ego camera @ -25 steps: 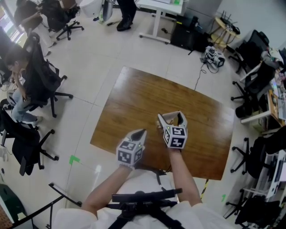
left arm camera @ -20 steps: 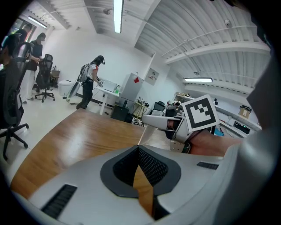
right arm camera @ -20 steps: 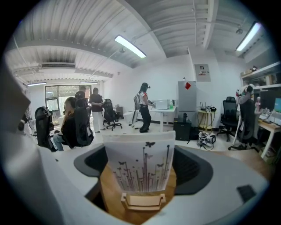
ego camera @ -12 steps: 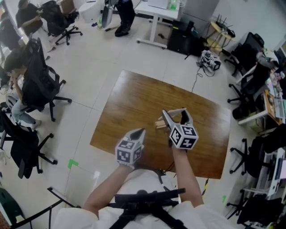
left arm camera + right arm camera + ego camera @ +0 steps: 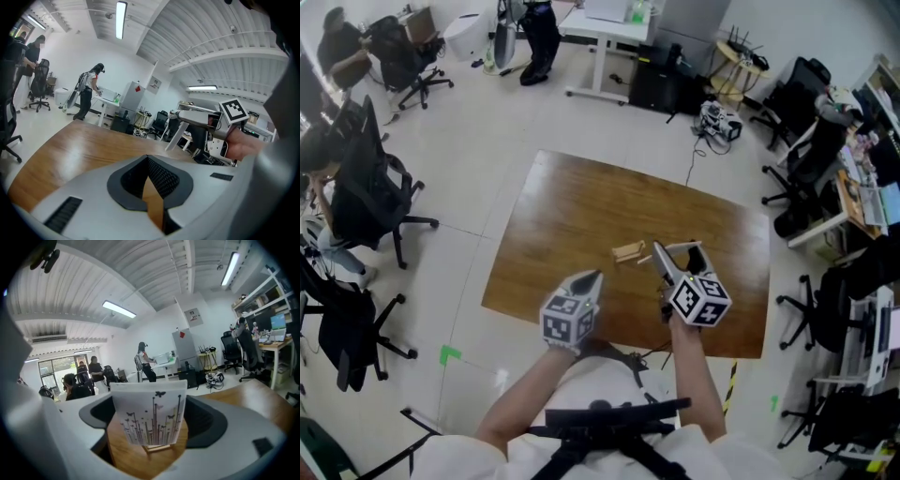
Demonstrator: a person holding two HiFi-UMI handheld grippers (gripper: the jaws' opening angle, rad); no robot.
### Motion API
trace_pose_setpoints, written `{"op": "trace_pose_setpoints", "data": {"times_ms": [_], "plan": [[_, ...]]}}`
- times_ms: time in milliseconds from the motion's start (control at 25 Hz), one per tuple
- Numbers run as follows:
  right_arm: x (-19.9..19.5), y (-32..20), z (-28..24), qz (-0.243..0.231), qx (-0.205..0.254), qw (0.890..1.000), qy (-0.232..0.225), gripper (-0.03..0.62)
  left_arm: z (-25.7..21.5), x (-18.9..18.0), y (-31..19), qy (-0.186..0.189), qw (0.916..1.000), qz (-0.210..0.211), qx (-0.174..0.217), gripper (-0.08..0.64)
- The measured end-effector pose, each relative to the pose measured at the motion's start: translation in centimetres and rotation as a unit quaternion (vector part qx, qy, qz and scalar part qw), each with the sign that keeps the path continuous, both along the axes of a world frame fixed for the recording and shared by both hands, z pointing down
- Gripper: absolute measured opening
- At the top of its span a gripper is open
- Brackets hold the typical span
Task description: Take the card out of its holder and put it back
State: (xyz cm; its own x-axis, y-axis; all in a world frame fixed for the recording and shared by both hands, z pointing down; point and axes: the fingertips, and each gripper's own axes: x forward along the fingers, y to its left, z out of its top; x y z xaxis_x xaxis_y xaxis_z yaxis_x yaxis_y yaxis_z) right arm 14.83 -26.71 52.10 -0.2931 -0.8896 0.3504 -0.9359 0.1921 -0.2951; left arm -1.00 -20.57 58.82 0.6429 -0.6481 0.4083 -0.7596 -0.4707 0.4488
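A single wooden desk (image 5: 581, 216) stands on the pale tiled floor (image 5: 487, 122), with two grippers held over its near half.

The right gripper (image 5: 680, 248) has its fingers (image 5: 211, 423) closed on the card (image 5: 149, 416), one finger against each side edge. The card is upright and square to the right gripper view. It is white, printed with thin dark stems and butterflies: one larger butterfly near the top edge and a few smaller ones lower down. The print is pictures only.

Just under the card's bottom edge, a small pale wooden piece (image 5: 158, 446) shows against the desk. I cannot tell whether it touches the card.

In the head view, one small wooden holder (image 5: 628, 251) lies on the desk, just to the left of the right gripper's fingers and apart from them.

The left gripper (image 5: 591, 278) is nearer the desk's front edge. Its fingers are closed to a point with nothing between them, and only a narrow wedge of desk shows through behind the tips.

Each gripper carries one marker cube, the left cube (image 5: 570, 319) and the right cube (image 5: 701, 300). Both have black-and-white square patterns rather than letters.

A sign (image 5: 192, 315) on the far wall is too small to read.

Two green tape marks (image 5: 450, 354) sit on the floor, one to each side of the person.
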Motion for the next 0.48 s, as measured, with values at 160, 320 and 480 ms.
{"op": "trace_pose_setpoints", "data": {"times_ms": [160, 320, 480], "plan": [[0.9, 2.8, 1.5, 0.015, -0.013, 1.000, -0.002, 0.482, -0.1, 0.9, 1.2, -0.002, 0.9999, 0.012, 0.002, -0.009], [1.7, 4.9, 3.1, 0.028, -0.027, 0.999, -0.001, 0.482, -0.2, 1.7, 2.0, -0.006, 0.9997, 0.023, 0.004, -0.009], [1.9, 5.7, 3.7, 0.036, -0.034, 0.999, -0.009, 0.482, -0.2, 2.3, 2.5, -0.007, 0.9996, 0.029, 0.003, -0.009]]}}
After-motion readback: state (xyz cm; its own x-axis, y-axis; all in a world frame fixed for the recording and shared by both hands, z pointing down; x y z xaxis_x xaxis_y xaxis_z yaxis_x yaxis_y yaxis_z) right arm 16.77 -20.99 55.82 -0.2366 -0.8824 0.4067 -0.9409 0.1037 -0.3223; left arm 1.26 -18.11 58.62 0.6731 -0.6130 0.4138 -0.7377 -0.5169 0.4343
